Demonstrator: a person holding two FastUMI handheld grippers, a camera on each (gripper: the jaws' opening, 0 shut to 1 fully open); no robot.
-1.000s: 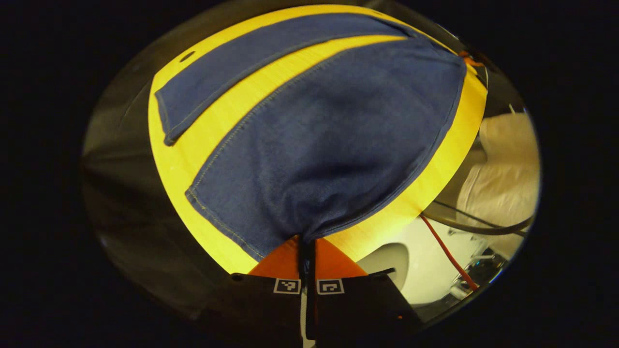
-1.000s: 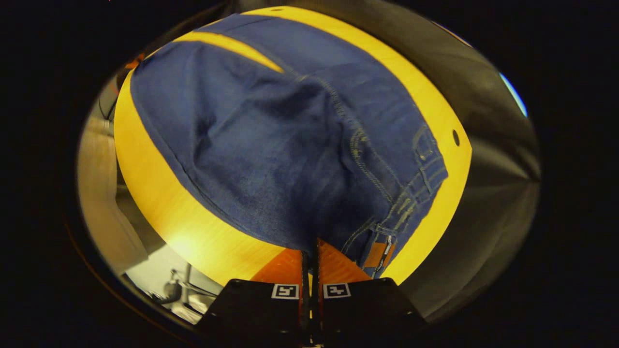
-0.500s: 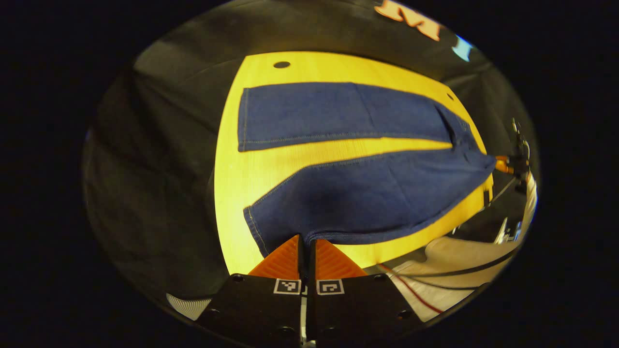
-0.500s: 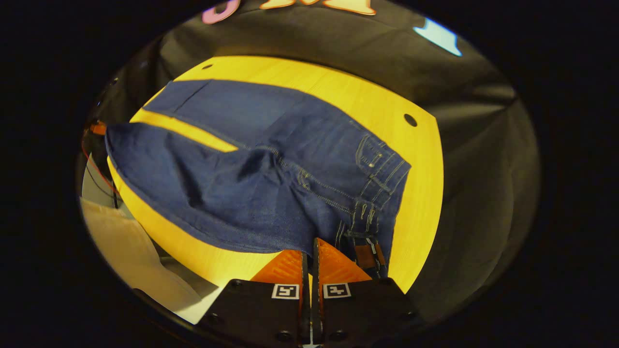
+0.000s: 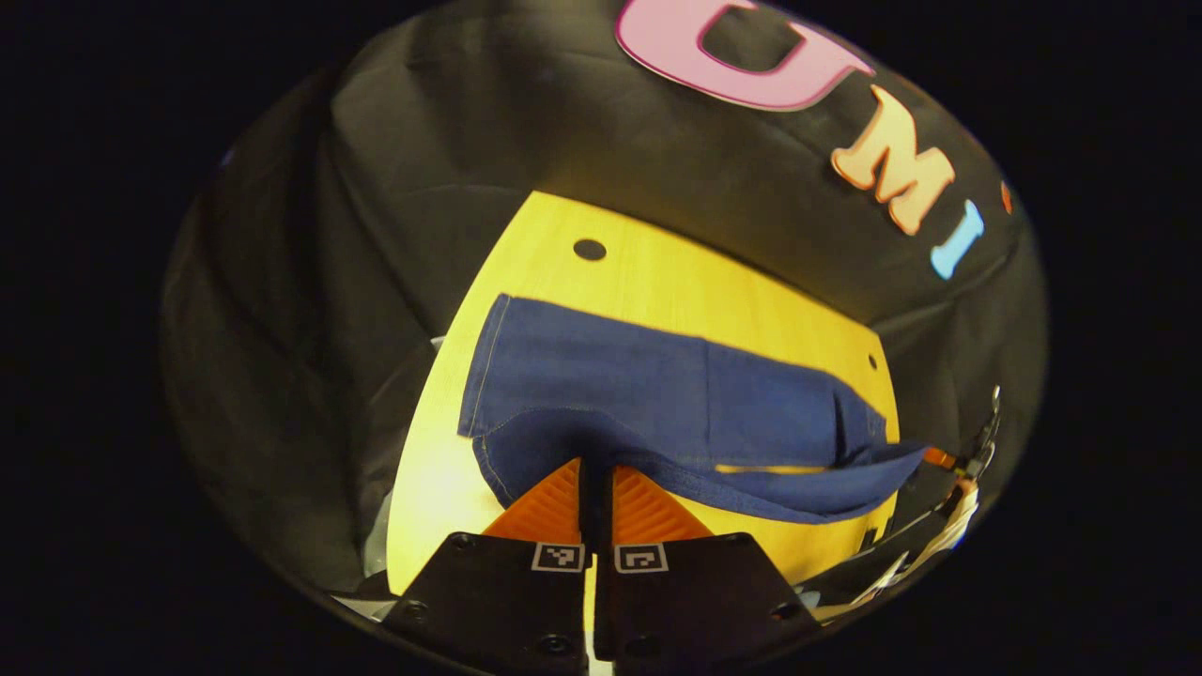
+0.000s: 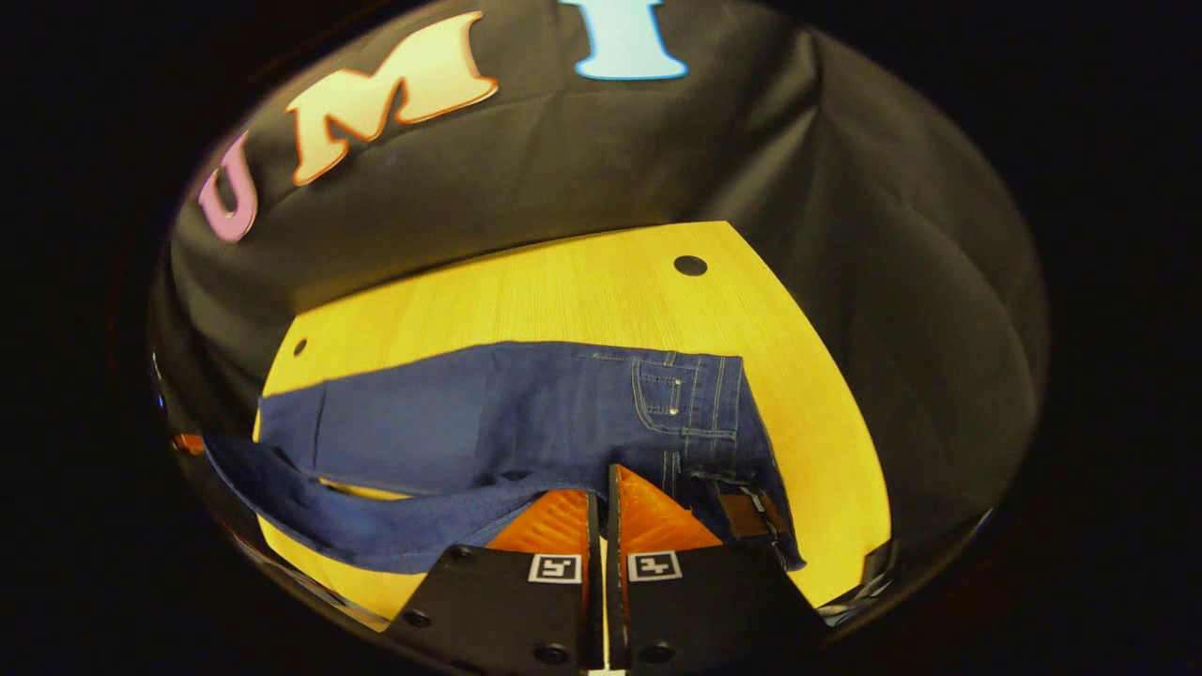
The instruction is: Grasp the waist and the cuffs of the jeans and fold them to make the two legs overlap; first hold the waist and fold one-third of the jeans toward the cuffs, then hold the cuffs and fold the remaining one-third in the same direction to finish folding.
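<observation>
While the yellow wood-grain worktop (image 5: 657, 282) carries them, the dark blue denim jeans (image 5: 657, 399) lie with their long axis along its length, one leg flat toward the far edge and the near leg lifted off the surface and swung over it. Pale stitching lines the seams. Seen from the right gripper view, the waist (image 6: 714, 413), with a riveted pocket and belt loops, points to the worktop's right end; the cuffs (image 5: 488, 394) point the opposite way. Left gripper (image 5: 596, 488) has its ribbed wedge fingers pressed together on the lifted leg's hem. Right gripper (image 6: 601, 512) has its fingers pinched on the denim edge by the waist.
</observation>
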